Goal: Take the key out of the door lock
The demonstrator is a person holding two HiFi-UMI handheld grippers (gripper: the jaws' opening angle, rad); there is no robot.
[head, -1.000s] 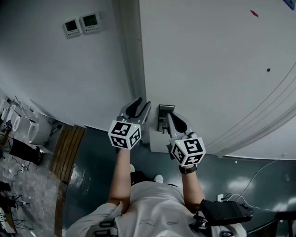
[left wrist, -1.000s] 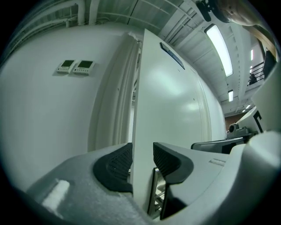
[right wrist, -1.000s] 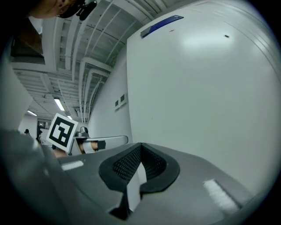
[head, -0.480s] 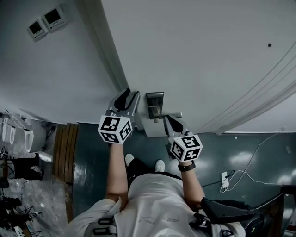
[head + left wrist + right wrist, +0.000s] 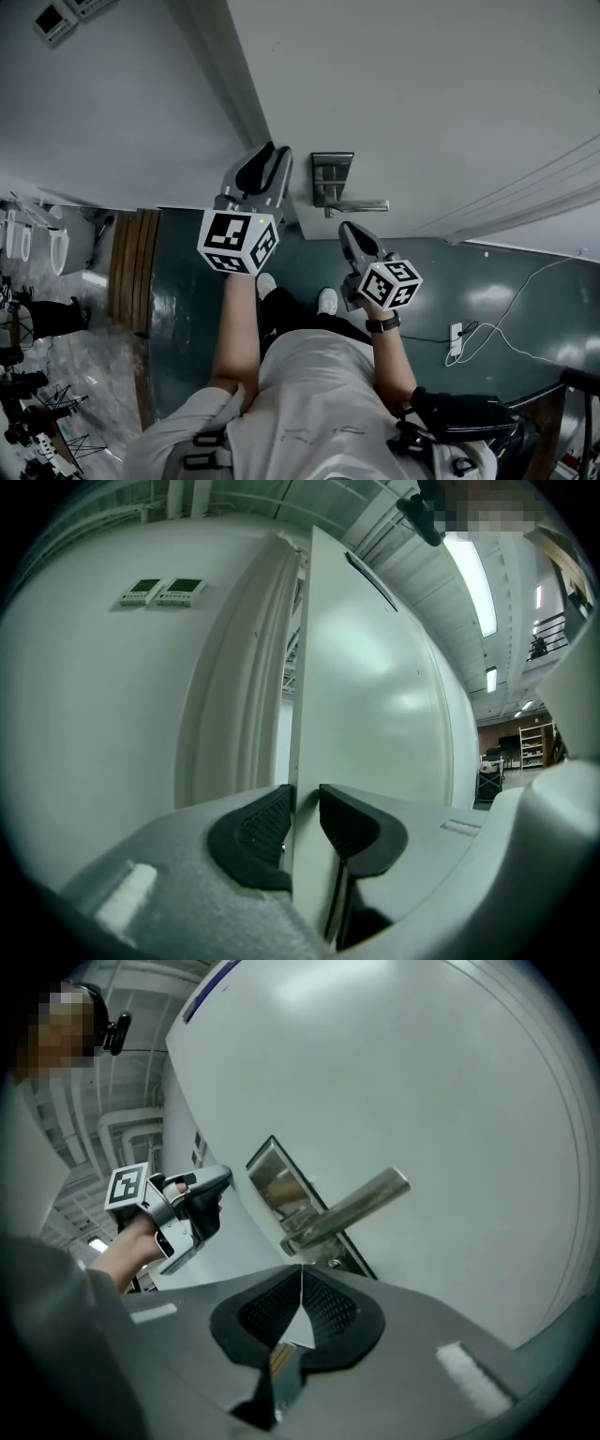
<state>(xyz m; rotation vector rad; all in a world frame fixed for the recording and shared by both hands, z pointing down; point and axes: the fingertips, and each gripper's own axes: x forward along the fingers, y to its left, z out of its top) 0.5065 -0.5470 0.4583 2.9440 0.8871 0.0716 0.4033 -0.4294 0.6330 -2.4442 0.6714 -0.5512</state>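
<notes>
The white door carries a metal lock plate with a lever handle. No key shows in the lock below the handle. My right gripper hangs just below the handle, off the plate. It is shut, and a thin brassy piece, apparently the key seen edge-on, is pinched between its pads. My left gripper straddles the door's free edge. Its jaws are closing, and both pads touch the edge.
The door frame and a white wall with two small control panels lie left of the door. On the dark floor below are wooden boards, a socket with cables and the person's feet.
My right gripper has drawn back and down from the lock plate to below the handle. The left gripper stays at the door edge and its jaws have narrowed onto it.
</notes>
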